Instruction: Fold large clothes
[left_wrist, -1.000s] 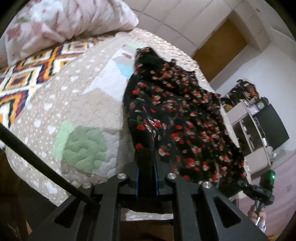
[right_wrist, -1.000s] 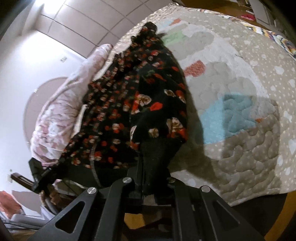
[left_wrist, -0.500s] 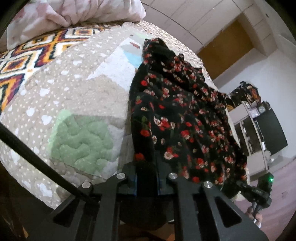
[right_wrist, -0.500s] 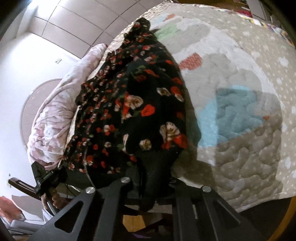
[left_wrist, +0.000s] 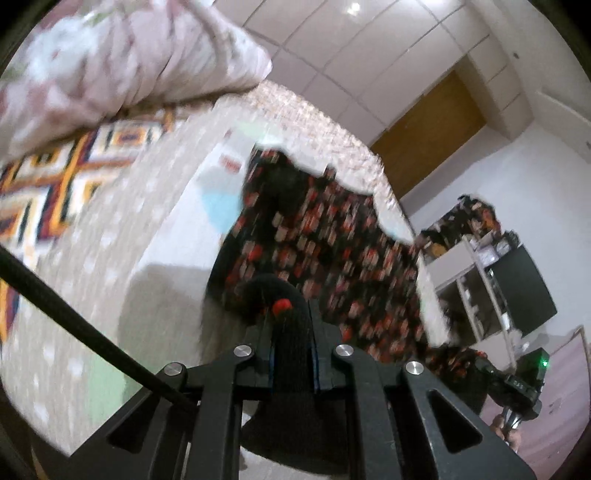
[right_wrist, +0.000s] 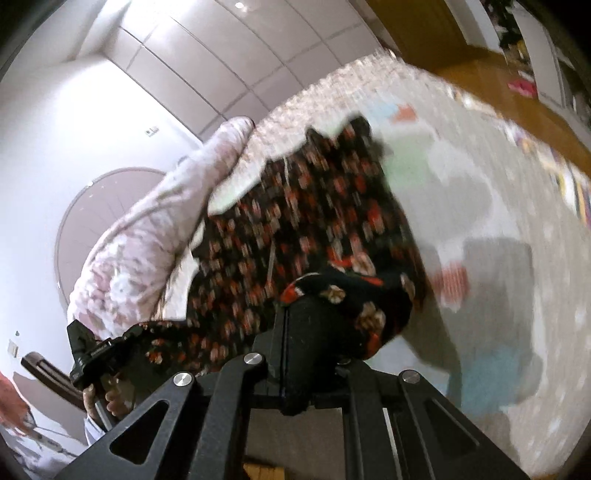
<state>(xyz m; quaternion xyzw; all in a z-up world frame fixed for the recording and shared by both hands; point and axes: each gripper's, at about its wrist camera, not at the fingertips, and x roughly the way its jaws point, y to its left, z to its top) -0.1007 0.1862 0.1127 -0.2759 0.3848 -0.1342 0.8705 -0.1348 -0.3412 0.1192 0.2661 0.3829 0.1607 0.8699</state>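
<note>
Both near corners of a black dress printed with small red and cream flowers (left_wrist: 325, 236) pinched and lifted off a beige quilted bedspread with pastel patches (left_wrist: 110, 236). Left gripper (left_wrist: 291, 314) clamped on a bunched black fold at the near-left corner, cloth filling the slot between the pads. Right gripper (right_wrist: 314, 314) clamped likewise on the near-right corner, hem rolled thickly over the jaw tips. Far end of the dress, with its notched top edge, lying on the bedspread toward the far side; near half raised and slack between the two tools. Pink flowered duvet (left_wrist: 122, 55) heaped along the left of the bed, a zigzag-patterned blanket (left_wrist: 51, 177) below it. Strong blur across both views.

Probable step: carrying the near hem up and over toward the far end for a halfway fold.

Risks from here:
- Thick, rolled bunches in the jaws, so a slipping corner likely under a quick pull, leaving a crooked fold.
- Uneven height or pace between the hands, skewing the fold line.
- Too much pull toward the near side, dragging the far end off its place.
- Slack middle sagging and creasing under the upper layer.
- Left edge brushing the duvet and catching.
</note>
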